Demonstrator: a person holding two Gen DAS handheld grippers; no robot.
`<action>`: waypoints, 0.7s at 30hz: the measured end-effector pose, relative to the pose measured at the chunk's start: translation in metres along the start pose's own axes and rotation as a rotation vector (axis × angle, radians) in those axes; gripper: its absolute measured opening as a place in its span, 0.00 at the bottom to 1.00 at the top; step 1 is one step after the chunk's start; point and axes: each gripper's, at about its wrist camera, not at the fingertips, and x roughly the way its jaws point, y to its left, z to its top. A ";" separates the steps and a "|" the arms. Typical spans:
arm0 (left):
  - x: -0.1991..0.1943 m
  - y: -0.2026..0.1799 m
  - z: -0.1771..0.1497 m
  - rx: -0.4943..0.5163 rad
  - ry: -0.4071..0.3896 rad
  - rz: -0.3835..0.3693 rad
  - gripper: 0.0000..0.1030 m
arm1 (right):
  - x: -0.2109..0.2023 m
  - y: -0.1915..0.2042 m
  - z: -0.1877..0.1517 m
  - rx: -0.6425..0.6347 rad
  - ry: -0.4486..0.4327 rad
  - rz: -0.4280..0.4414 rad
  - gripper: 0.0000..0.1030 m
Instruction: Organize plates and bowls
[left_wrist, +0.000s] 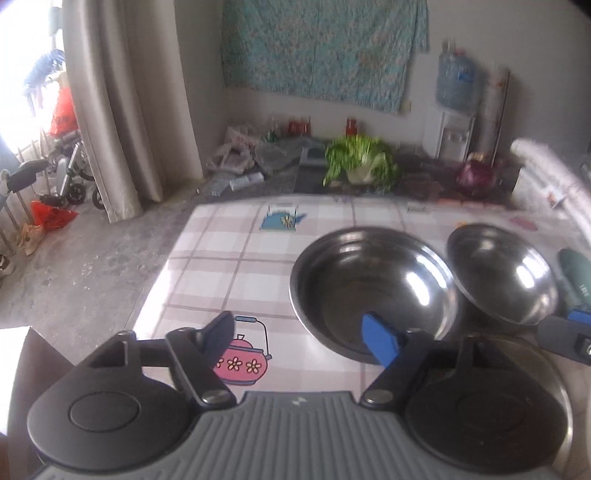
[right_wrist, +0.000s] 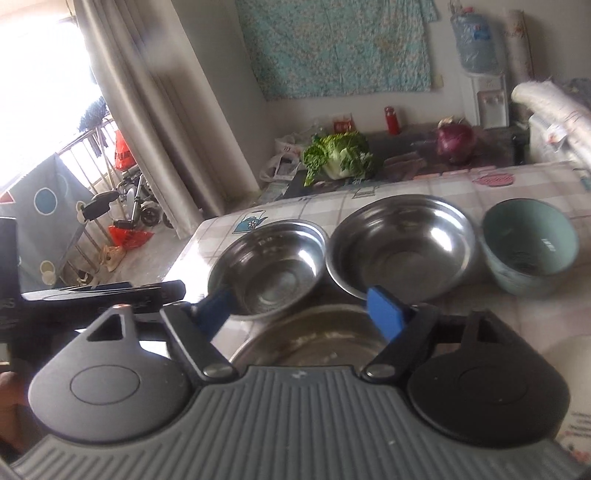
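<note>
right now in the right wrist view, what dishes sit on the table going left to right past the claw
left steel bowl → middle steel bowl → pale green bowl, all upright in a row on the checked tablecloth

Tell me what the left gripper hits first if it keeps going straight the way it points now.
Most likely the near rim of the large steel bowl: one finger of the left gripper already overlaps it, while the other sits over bare tablecloth. Depth is unclear, so it may pass just above the rim.
</note>
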 end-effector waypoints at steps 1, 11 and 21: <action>0.014 -0.003 0.005 0.015 0.034 -0.002 0.62 | 0.012 0.000 0.003 0.007 0.014 0.002 0.64; 0.069 -0.001 0.008 0.069 0.155 0.033 0.34 | 0.065 -0.004 0.019 -0.045 0.094 0.004 0.29; 0.063 0.041 -0.003 0.001 0.201 0.013 0.44 | 0.104 0.009 0.033 -0.093 0.182 0.041 0.21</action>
